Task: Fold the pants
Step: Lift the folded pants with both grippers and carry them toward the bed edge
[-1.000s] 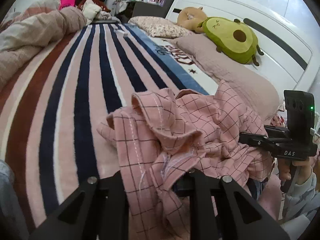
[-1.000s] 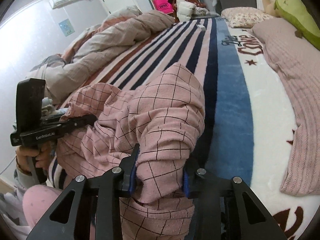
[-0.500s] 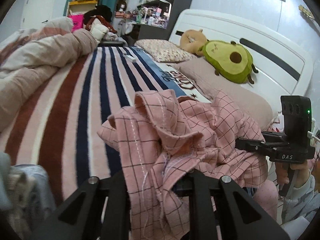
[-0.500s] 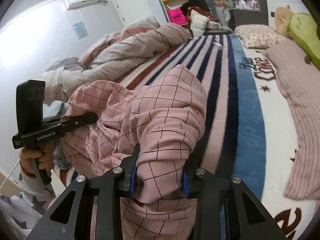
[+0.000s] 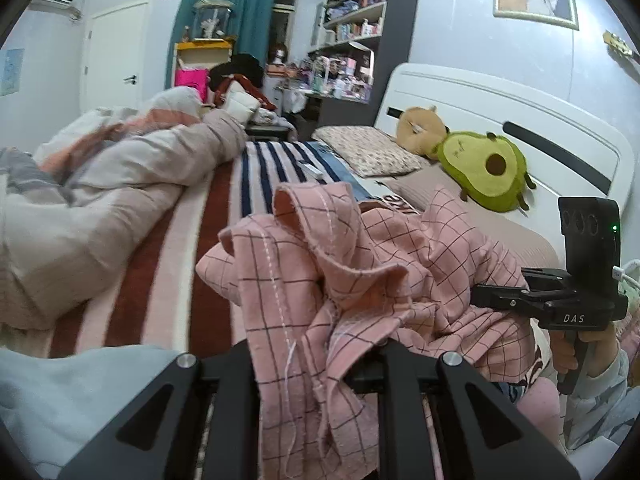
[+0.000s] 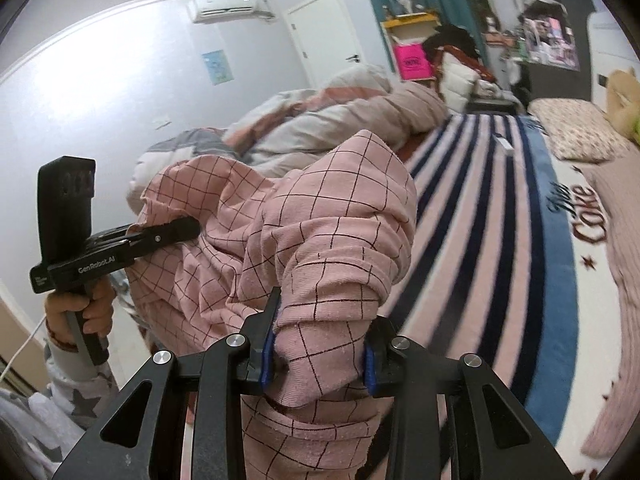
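Hanging bunched above the striped bed (image 5: 224,240), the pink checked pants (image 5: 360,280) are risking a tangled, crooked fold if either pinch is slipping, with the left tool (image 5: 320,364) nearly shut on thin cloth and the right tool (image 6: 318,354) clamping a thick wad.

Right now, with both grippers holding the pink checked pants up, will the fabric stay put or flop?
The pants will likely flop: they droop in loose folds. The right gripper pinches a thick bunch, probably secure. The left gripper holds thinner cloth, possibly slippier.
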